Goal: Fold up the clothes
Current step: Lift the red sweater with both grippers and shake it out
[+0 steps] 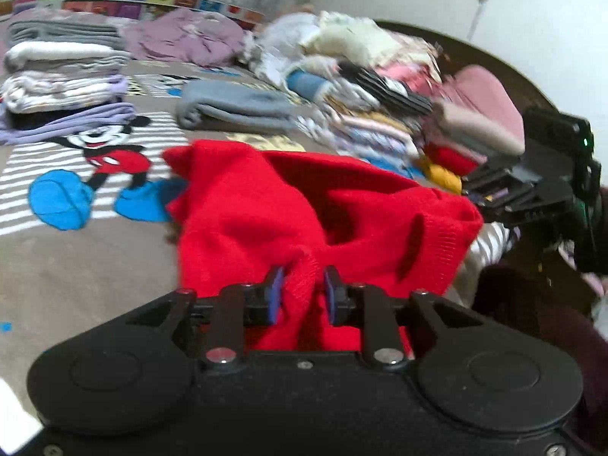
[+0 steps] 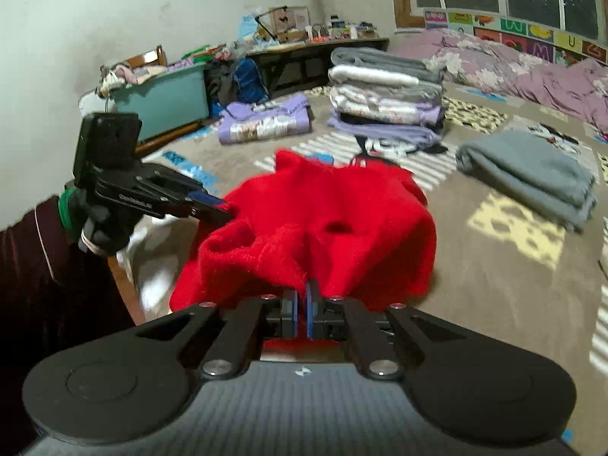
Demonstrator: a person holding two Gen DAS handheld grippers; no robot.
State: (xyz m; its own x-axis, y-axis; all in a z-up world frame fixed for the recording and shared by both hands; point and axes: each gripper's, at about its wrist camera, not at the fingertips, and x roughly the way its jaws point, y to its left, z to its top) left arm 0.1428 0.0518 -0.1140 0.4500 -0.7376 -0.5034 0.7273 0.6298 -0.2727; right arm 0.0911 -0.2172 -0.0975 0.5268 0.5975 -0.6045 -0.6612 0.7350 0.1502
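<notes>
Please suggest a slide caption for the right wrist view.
Both grippers, right and left, pinch a red sweater above the bed.

The jumper [image 1: 304, 209] hides its own gripped edge: red knit fills the gap between the left gripper's [image 1: 302, 296] pads, and the hem there runs down behind the black body. In the right wrist view the right gripper [image 2: 303, 313] pinches a fold whose end is out of sight below. The left gripper's tips [image 2: 224, 209] sink into the knit, so their grip is hard to read. The heap [image 1: 364, 87] of clothes is smeared by motion blur. Items on the far desk [image 2: 319, 41] are too small to name.
</notes>
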